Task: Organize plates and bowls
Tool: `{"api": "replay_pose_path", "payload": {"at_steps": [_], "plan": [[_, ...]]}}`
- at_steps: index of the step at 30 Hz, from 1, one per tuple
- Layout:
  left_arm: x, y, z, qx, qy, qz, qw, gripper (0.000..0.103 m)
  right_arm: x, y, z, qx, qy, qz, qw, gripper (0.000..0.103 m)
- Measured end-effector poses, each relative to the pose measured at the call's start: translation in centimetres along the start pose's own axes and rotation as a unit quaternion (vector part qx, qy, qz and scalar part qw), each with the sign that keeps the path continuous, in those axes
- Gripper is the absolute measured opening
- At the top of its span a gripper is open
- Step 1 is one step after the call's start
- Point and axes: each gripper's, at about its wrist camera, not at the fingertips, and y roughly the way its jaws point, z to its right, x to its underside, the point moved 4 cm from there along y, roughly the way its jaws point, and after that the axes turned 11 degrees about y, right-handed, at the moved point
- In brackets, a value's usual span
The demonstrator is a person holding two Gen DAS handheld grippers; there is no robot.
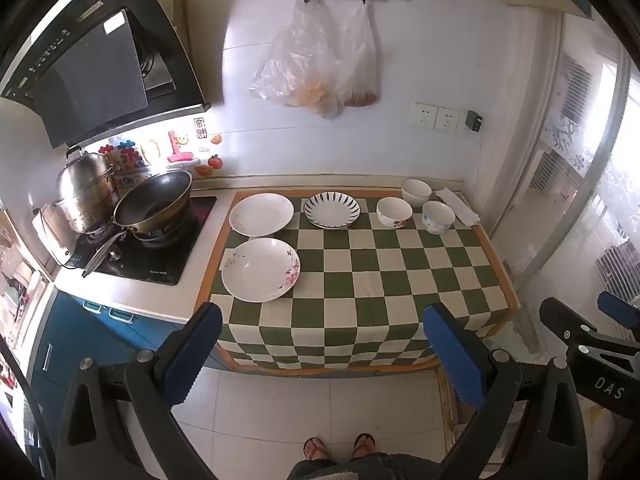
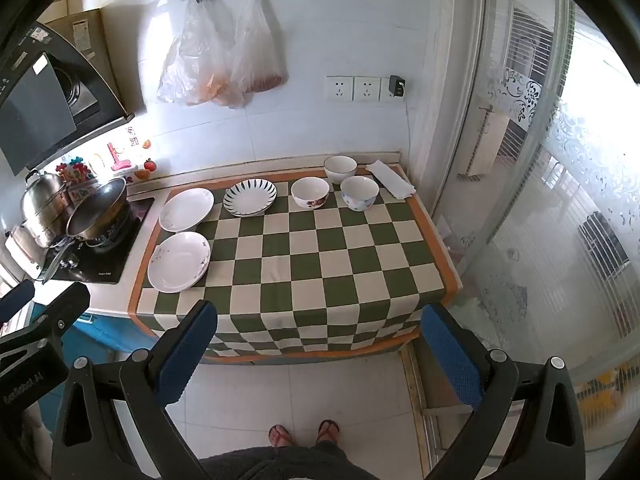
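Three plates lie on the checked cloth [image 1: 384, 280]: a flowered deep plate [image 1: 261, 269] [image 2: 179, 261] at the near left, a plain white plate [image 1: 261, 214] [image 2: 186, 209] behind it, and a striped plate [image 1: 331, 209] [image 2: 249, 197] further right. Three bowls stand at the far right: a flowered bowl [image 1: 394, 211] [image 2: 310, 192], a blue-patterned bowl [image 1: 438, 216] [image 2: 359, 193] and a white bowl [image 1: 416, 192] [image 2: 340, 168] behind them. My left gripper [image 1: 324, 312] and my right gripper [image 2: 318, 312] hang open and empty before the counter's front edge, well short of the dishes.
A wok [image 1: 154, 204] and a steel pot [image 1: 86, 188] sit on the stove at the left. A folded white cloth [image 1: 458, 206] lies in the far right corner. Plastic bags [image 1: 320, 60] hang on the wall. A glass door [image 2: 560, 200] bounds the right. A person's feet [image 2: 304, 434] stand on the tiled floor.
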Motion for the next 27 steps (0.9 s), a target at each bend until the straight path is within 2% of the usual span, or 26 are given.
{"api": "replay_pose_path", "payload": {"at_steps": [27], "plan": [[0.01,0.48,0.26,0.002,-0.001,0.000,1.0000,0.103,-0.24,0.05,-0.97,-0.004,-0.001,0.002,1.000,0.103]]}}
